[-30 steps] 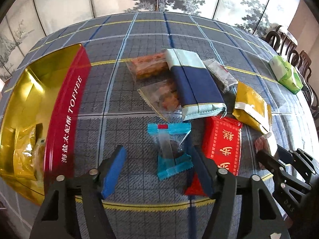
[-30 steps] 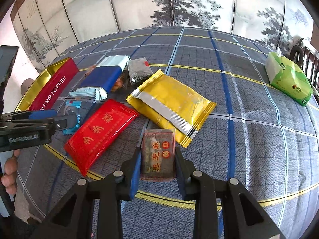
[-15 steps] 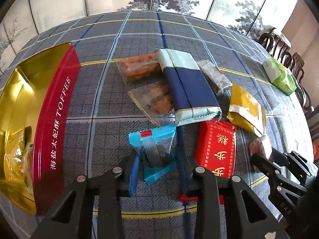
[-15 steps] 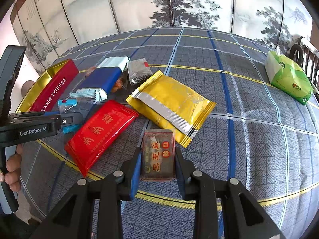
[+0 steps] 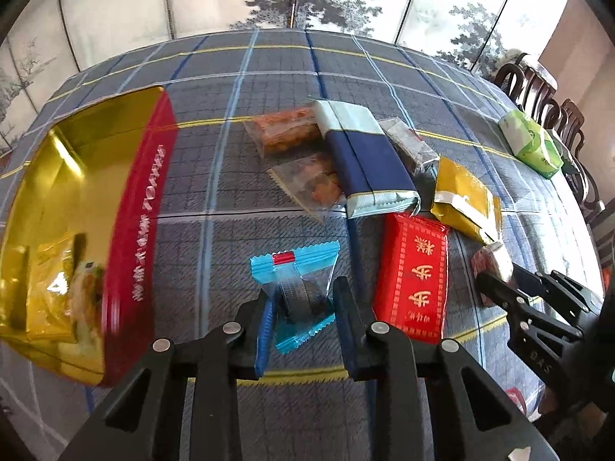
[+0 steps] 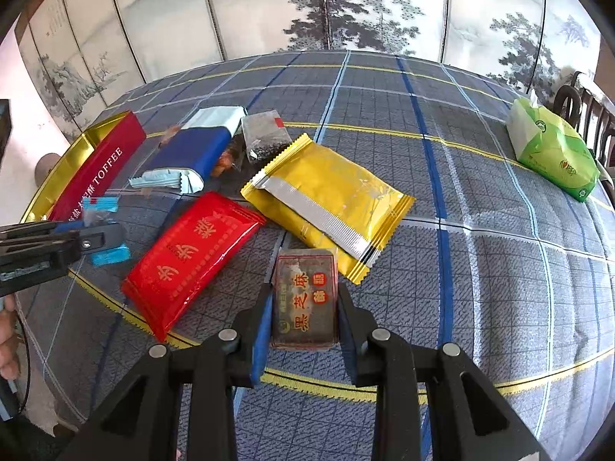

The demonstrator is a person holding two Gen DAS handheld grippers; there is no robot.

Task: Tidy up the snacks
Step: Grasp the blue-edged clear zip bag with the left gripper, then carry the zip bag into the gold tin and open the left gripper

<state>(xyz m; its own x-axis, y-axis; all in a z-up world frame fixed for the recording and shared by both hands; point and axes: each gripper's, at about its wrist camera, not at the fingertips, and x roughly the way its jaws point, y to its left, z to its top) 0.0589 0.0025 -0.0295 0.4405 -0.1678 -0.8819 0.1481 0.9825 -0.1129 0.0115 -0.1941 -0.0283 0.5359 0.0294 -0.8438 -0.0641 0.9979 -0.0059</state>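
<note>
The left hand-held gripper (image 5: pixel 303 307) is closed on a small clear candy wrapper with blue crimped ends (image 5: pixel 300 288), just beside the red-and-gold toffee tin (image 5: pixel 153 207). It looks light, crinkly and slippery — best pinched across the dark sweet in its middle, not the film ends. The right hand-held gripper (image 6: pixel 304 309) clamps a flat brown sesame-cake packet (image 6: pixel 305 303) by its long edges; it seems stiff but crumbly. On the checked-cloth worktop (image 6: pixel 480 269) lie seven loose packets — one red (image 6: pixel 192 257), one gold (image 6: pixel 330 199), one navy (image 6: pixel 192 151), three clear, one green.
</note>
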